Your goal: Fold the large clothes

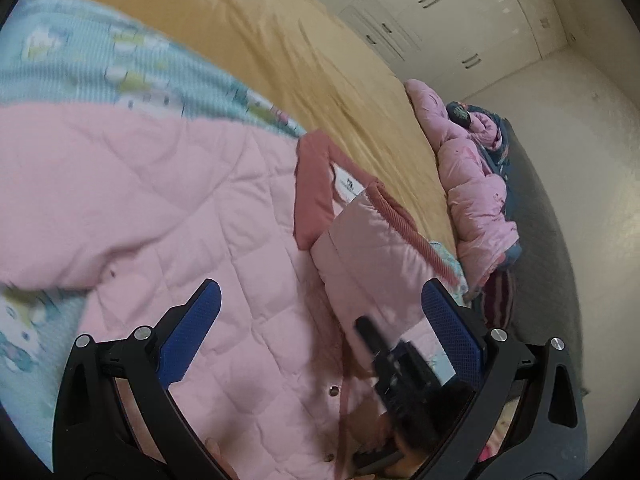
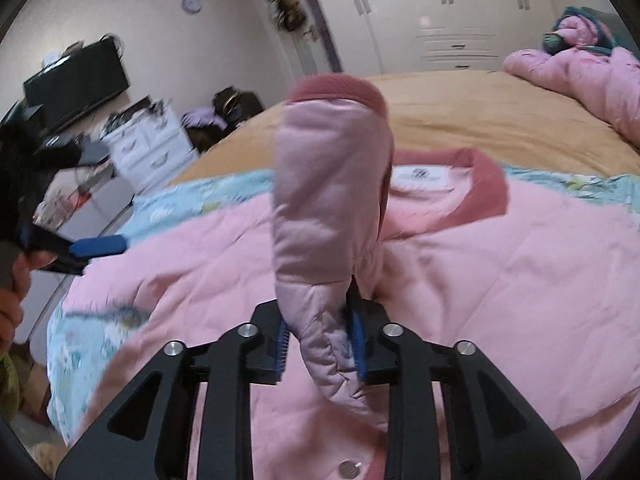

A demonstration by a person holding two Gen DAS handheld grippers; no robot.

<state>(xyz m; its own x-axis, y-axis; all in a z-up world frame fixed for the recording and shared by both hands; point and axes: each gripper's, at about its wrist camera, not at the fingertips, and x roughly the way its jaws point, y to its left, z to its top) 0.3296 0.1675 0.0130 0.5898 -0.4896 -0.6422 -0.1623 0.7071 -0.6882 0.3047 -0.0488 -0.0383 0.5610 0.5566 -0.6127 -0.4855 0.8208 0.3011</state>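
— Holding what?
— My right gripper (image 2: 320,340) pinches the sleeve (image 2: 332,200) of the pink jacket (image 2: 480,280), spread on the bed (image 2: 480,120); my left gripper (image 1: 320,328) hangs apart above it.

The only printed matter is a white neck label (image 1: 349,186) sewn inside the dark pink collar (image 1: 314,192) of the pink quilted jacket (image 1: 180,208); it carries a small dark emblem with a line of fine print beneath, too small and blurred to read. In the right wrist view the same label (image 2: 421,178) sits toward one o'clock of centre, equally illegible. Nothing else bears legible text, numbers or brand marks.
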